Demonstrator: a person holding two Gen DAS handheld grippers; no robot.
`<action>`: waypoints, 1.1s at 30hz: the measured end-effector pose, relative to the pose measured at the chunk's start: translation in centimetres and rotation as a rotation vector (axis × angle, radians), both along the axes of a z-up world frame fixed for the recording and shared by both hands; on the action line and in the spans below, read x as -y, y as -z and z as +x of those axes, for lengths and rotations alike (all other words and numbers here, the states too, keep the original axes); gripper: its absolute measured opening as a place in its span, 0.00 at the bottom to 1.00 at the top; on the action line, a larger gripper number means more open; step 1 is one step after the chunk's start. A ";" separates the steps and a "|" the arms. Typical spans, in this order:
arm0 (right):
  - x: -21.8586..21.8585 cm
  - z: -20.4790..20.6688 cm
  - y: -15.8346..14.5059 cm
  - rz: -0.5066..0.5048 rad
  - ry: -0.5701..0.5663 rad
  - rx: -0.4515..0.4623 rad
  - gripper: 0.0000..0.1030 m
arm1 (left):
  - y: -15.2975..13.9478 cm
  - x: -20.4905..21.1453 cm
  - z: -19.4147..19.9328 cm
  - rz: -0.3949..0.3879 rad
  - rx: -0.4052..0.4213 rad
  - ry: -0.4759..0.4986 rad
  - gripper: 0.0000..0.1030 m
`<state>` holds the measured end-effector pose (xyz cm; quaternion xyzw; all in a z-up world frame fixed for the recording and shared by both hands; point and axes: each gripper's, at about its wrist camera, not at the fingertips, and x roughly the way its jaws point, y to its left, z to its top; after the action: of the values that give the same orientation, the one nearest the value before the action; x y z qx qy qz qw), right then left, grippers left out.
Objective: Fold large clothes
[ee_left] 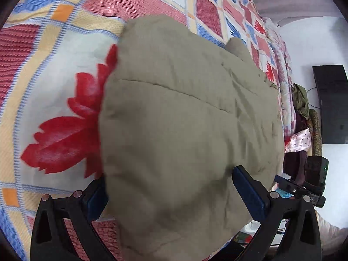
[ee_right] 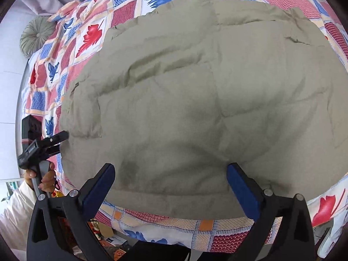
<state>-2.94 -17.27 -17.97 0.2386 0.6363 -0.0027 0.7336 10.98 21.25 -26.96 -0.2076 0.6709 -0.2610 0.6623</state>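
A large khaki padded jacket (ee_right: 195, 100) lies spread flat on a bed with a red, blue and white patchwork blanket (ee_right: 91, 37). It also shows in the left wrist view (ee_left: 174, 119). My left gripper (ee_left: 169, 187) is open, its blue pads either side of the jacket's near edge; whether they touch it I cannot tell. The left gripper also shows in the right wrist view (ee_right: 57, 141) at the jacket's left edge. My right gripper (ee_right: 170, 174) is open over the jacket's near hem and holds nothing. The right gripper shows in the left wrist view (ee_left: 282, 181) beside the jacket.
A round grey-green cushion (ee_right: 37, 34) lies at the bed's far left. A pile of clothes (ee_left: 301, 117) and a black screen (ee_left: 331, 104) stand against the white wall past the bed. The bed's near edge (ee_right: 174, 228) runs below the jacket.
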 end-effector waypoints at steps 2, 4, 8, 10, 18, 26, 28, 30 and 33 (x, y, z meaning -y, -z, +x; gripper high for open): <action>-0.1 0.0 0.1 -0.004 -0.003 -0.003 0.99 | -0.1 1.8 0.3 -0.021 0.007 0.036 1.00; -0.2 0.0 0.2 -0.004 -0.006 -0.006 0.99 | 0.2 3.5 0.5 -0.017 0.007 0.069 1.00; -0.3 0.2 0.3 0.004 -0.016 -0.011 0.99 | 1.4 4.8 0.6 -0.020 -0.032 0.089 1.00; -0.4 0.4 0.4 0.005 -0.017 -0.014 0.99 | 1.6 5.0 0.5 -0.021 -0.034 0.092 0.98; 0.2 1.1 -1.5 0.051 -0.011 0.024 0.99 | -1.9 5.5 0.1 0.013 0.048 0.100 0.26; 2.6 3.3 -1.5 -0.032 0.140 0.088 0.13 | -9.0 7.1 -1.2 -0.027 0.108 0.074 0.22; 3.0 3.9 0.1 0.026 0.161 0.098 0.10 | -11.0 7.6 -1.4 -0.054 0.119 0.075 0.22; 3.3 4.3 1.7 0.072 0.177 0.104 0.10 | -13.2 9.2 -1.7 -0.079 0.133 0.082 0.22; 3.7 4.8 3.7 0.141 0.198 0.111 0.09 | -16.2 12.4 -2.0 -0.112 0.154 0.110 0.22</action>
<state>1.82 -20.99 -21.64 0.3511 0.5666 -0.0170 0.7452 9.00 8.82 -10.73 -0.1863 0.6128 -0.3493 0.6840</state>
